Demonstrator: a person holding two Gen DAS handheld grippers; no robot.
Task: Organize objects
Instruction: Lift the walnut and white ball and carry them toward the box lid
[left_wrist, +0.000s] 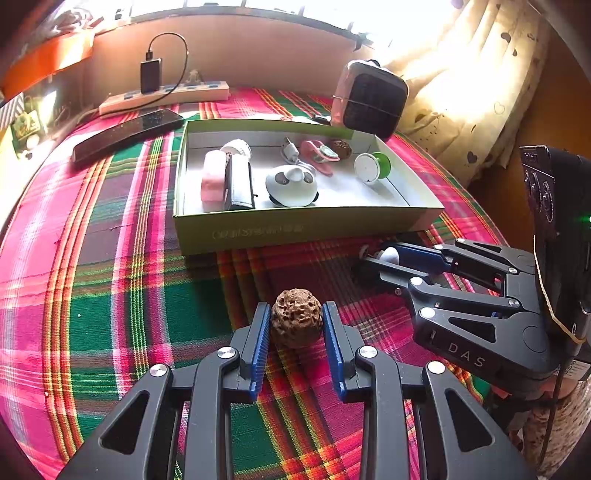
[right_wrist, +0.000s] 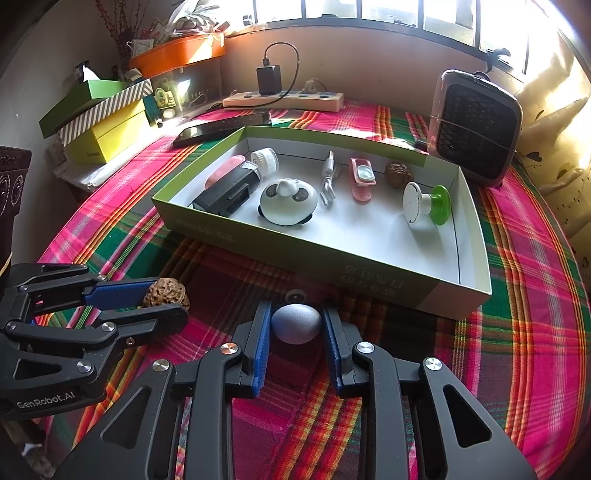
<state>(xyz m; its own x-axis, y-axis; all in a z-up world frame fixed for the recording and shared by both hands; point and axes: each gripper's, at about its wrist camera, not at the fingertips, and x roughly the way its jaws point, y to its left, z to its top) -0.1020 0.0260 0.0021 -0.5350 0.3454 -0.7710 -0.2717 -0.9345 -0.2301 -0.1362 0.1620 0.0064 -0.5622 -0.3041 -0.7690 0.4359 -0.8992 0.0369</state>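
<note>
From the left wrist camera, the left gripper (left_wrist: 296, 325) is sitting low over the plaid cloth (left_wrist: 122, 280), its blue pads flanking a wrinkled brown walnut (left_wrist: 296, 323); the pads are lying right at the nut's sides, though I cannot tell whether they are pressing it. Bare cloth is stretching to the left and ahead up to the near wall of the open green box (left_wrist: 295, 230), which is barring the way forward. To the right, the right gripper (left_wrist: 373, 258) is lying close to that same wall, closed around a pale rounded object (left_wrist: 389, 254) that is mostly hidden by its fingers. Inside the box a panda-faced gadget (left_wrist: 291, 184), a green-and-white spool (left_wrist: 373, 166) and a second walnut (left_wrist: 340, 147) are resting. Behind the box a dark phone (left_wrist: 129, 134), a power strip (left_wrist: 166, 96) and a small heater (left_wrist: 369, 98) are standing.

From the right wrist camera, the right gripper (right_wrist: 297, 325) is clamping a smooth bluish-white egg-shaped object (right_wrist: 297, 323) just short of the box (right_wrist: 295, 258). A small round thing beyond the egg is lying in shadow, too dark to identify. The left gripper (right_wrist: 162, 299) is reaching in from the left with the walnut (right_wrist: 168, 291) between its fingers. Open cloth (right_wrist: 517, 314) is spreading rightward. Stacked boxes (right_wrist: 107, 122) are crowding the far left corner.
</note>
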